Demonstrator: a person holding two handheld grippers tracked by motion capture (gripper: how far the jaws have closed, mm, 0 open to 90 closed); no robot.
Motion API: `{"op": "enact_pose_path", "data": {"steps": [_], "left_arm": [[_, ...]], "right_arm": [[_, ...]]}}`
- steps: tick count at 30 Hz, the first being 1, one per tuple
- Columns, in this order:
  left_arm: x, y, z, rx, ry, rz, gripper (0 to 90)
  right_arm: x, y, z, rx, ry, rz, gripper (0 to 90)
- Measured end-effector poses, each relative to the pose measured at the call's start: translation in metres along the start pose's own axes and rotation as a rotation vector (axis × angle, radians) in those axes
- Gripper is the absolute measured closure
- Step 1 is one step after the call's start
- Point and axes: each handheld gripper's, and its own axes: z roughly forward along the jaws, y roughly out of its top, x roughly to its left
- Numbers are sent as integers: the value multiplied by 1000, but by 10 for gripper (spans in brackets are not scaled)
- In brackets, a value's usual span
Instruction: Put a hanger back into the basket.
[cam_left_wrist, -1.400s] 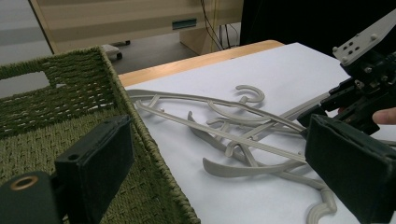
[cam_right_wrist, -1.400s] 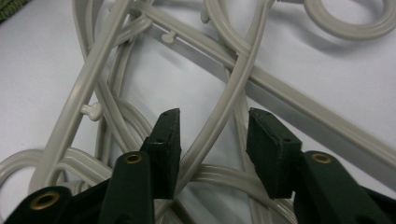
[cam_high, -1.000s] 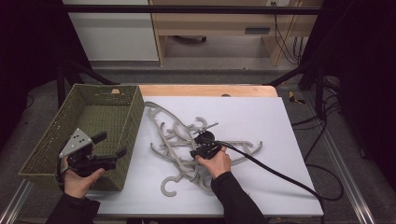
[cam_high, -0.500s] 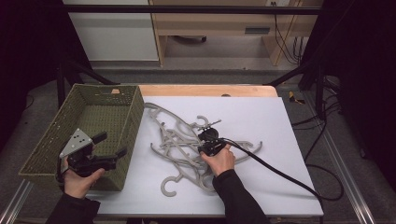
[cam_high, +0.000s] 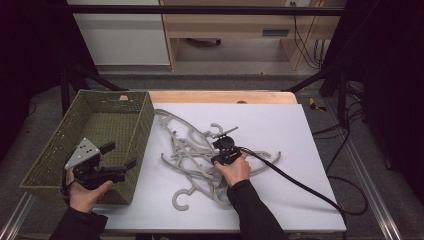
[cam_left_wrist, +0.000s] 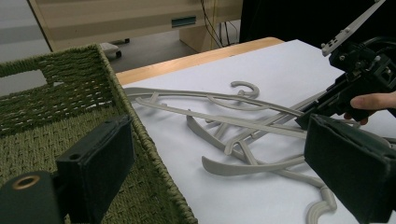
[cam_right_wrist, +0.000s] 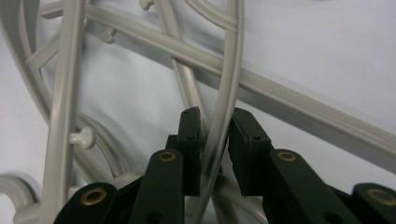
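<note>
While the right hand-held gripper (cam_right_wrist: 214, 128) points down into the hanger pile, its jaws have just been closing and now pinch one thin curved hanger bar (cam_right_wrist: 223, 100) between the pads. This hanger lies in a tangle of grey hangers (cam_high: 192, 150) on the white counter (cam_high: 280, 125), just beside the green basket (cam_high: 142, 112). At the near corner of the basket, the left hand-held gripper (cam_high: 119, 156) rests with its jaws spread wide and nothing between them.
</note>
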Motion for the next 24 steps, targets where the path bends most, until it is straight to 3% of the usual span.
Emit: {"op": "enact_pose_path", "data": {"steps": [3, 4, 8, 12, 20, 24], "left_arm": [[0, 0, 0, 0, 1, 0, 80], [1, 0, 0, -1, 2, -1, 80], [0, 0, 0, 0, 1, -1, 80], [0, 0, 0, 0, 1, 0, 80], [-1, 0, 0, 0, 2, 2, 81], [-1, 1, 0, 0, 0, 2, 82]], "right_arm": [[-5, 0, -2, -12, 0, 23, 771], [-5, 0, -3, 3, -11, 65, 779], [-16, -2, -7, -9, -24, 102, 812], [-26, -5, -12, -34, -5, 144, 822], [-32, -5, -30, -77, 11, 120, 825], [-37, -8, -46, -121, 1, 65, 825]]}}
